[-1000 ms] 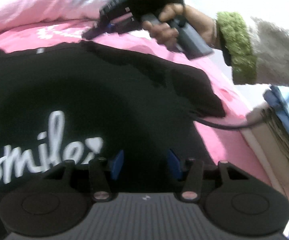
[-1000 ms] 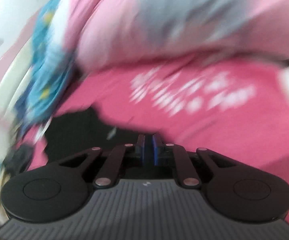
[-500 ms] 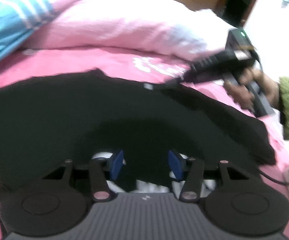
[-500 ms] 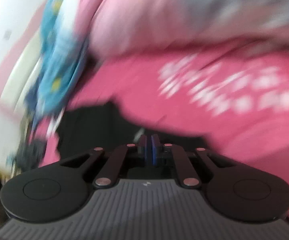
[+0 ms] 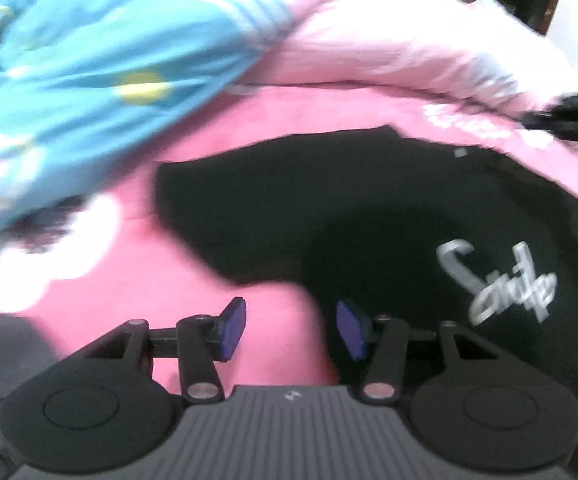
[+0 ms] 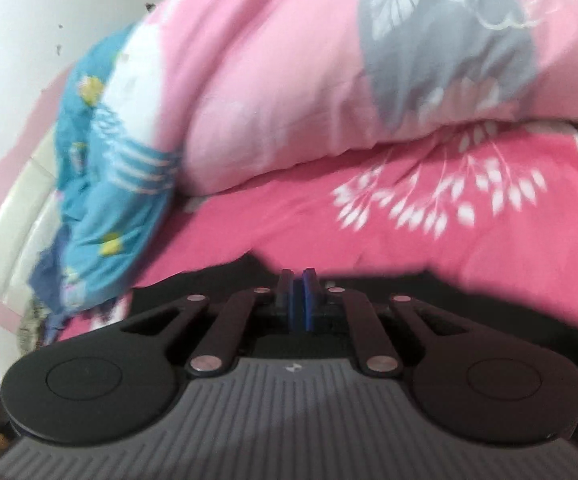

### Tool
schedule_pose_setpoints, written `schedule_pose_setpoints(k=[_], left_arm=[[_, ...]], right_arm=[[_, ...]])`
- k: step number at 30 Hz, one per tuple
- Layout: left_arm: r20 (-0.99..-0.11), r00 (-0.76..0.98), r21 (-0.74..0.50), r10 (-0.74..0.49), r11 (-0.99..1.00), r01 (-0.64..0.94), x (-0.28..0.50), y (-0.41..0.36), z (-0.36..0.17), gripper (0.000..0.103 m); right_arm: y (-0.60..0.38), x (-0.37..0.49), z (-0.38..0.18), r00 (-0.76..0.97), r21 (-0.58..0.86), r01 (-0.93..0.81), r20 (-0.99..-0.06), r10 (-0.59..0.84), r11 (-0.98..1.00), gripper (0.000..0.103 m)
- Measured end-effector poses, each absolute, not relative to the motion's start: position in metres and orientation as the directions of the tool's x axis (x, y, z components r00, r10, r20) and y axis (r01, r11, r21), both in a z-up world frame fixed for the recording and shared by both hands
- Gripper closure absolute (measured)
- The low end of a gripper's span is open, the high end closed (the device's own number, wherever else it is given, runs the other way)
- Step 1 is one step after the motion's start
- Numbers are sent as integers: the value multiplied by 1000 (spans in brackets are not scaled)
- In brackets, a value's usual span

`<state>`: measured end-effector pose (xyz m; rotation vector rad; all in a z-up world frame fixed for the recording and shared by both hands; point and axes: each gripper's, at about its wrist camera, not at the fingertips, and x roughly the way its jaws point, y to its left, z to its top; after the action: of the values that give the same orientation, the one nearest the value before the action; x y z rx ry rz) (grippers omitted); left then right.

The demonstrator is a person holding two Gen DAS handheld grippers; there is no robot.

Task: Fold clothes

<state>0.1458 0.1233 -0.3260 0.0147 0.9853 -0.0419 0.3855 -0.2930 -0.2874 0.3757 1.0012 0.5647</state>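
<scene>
Left claw (image 5: 291, 330) gaping, empty, at black shirt (image 5: 369, 208) sleeve | right claw (image 6: 298, 300) pinched together at shirt edge, cloth unclear | I'd grab sleeve hem, fold flat on bed (image 5: 217, 120).

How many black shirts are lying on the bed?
1. The black shirt lies spread on the pink sheet, ahead of the open left gripper. In the right wrist view, only its edge shows at the shut right gripper.
</scene>
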Motion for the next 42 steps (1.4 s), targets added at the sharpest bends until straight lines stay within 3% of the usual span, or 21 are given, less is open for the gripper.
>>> schedule_pose_setpoints(k=[4,7,10,13,17,24,29,32,39,42], left_arm=[[-838,545,11,-7,1000,30,143,162,-318,50],[-826,562,-57,-42,998,-11,152,174,-322,50],[-821,566,-152,-73,984,-94,154,186,-332,50],[-828,560,-131,-25,980,-150,153,196,-345,50],[-854,514,-52,84,968,-244,166,212,-353,51],[-839,535,-75,105,950,-304,201,243,-344,49],[-833,542,-70,110,952,-300,220,257,-343,48],[-839,535,-54,99,963,-263,228,256,-350,47],[-857,512,-15,57,991,-136,243,234,-377,46],[-862,501,49,79,996,-73,244,222,-388,46]], right_arm=[[-256,304,-285,402,504,-224,-732,550,834,98],[-190,273,-307,383,556,-237,-700,603,797,97],[-112,271,-333,361,619,-263,-648,670,740,97],[-44,283,-360,352,589,-304,-661,663,749,85],[2,305,-393,314,539,-296,-725,613,789,81],[51,288,-401,228,531,-437,-715,661,726,79],[83,252,-394,209,415,-612,-737,643,674,75],[91,231,-386,229,348,-678,-736,636,647,61],[72,208,-361,279,323,-686,-710,646,652,58],[45,231,-356,395,271,-590,-725,564,761,60]])
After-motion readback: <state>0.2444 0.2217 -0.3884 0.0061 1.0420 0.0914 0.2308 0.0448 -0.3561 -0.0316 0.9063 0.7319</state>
